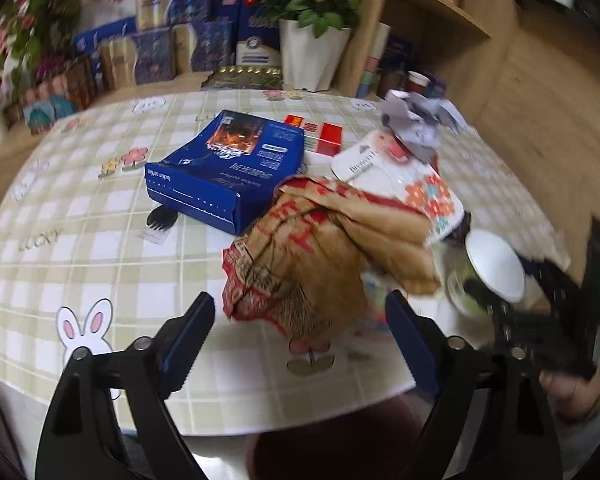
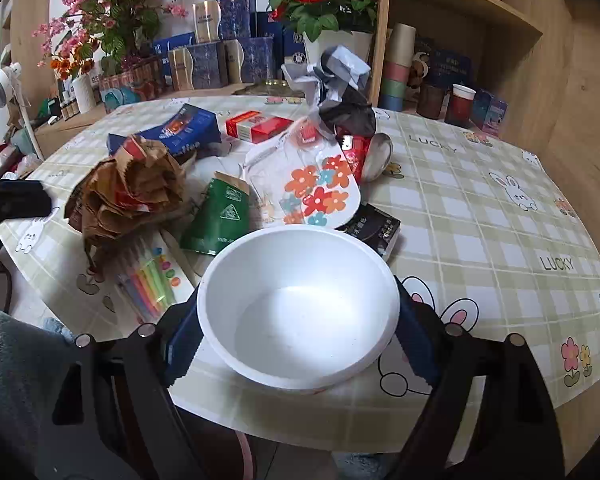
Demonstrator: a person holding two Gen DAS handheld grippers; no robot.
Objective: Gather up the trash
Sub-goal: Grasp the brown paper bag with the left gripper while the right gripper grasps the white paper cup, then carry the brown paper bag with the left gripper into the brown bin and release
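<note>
The table (image 2: pixel 480 208) is a proper mess here, checked cloth with bunnies and trash piled across the middle. The right gripper (image 2: pixel 298 336) has a white foam bowl (image 2: pixel 300 304) between its blue pads, both pads sitting against the bowl's sides near the table's front edge, so it looks clamped on it. The bowl is empty and upright.

The left gripper (image 1: pixel 300 336) hangs open over the near edge, with nothing between its pads. Right ahead of it sits a crumpled brown paper bag (image 1: pixel 324 256) with red print, closest thing in its path. Behind that bag lies a blue coffee box (image 1: pixel 226 168), with a black plastic fork (image 1: pixel 160 218) just beside its near corner and a red carton (image 1: pixel 320 136) further back.

Crowding the bowl from behind: a flower-print plastic bag (image 2: pixel 316 192), a green packet (image 2: pixel 216 216), a dark little box (image 2: pixel 374 226) touching the bowl's far rim area, and a pack of coloured pens (image 2: pixel 148 284) to the left. A tipped red can (image 2: pixel 364 156) and crumpled grey-white paper (image 2: pixel 336 76) sit further back. Potted red roses (image 2: pixel 324 0) stand behind the table.
</note>
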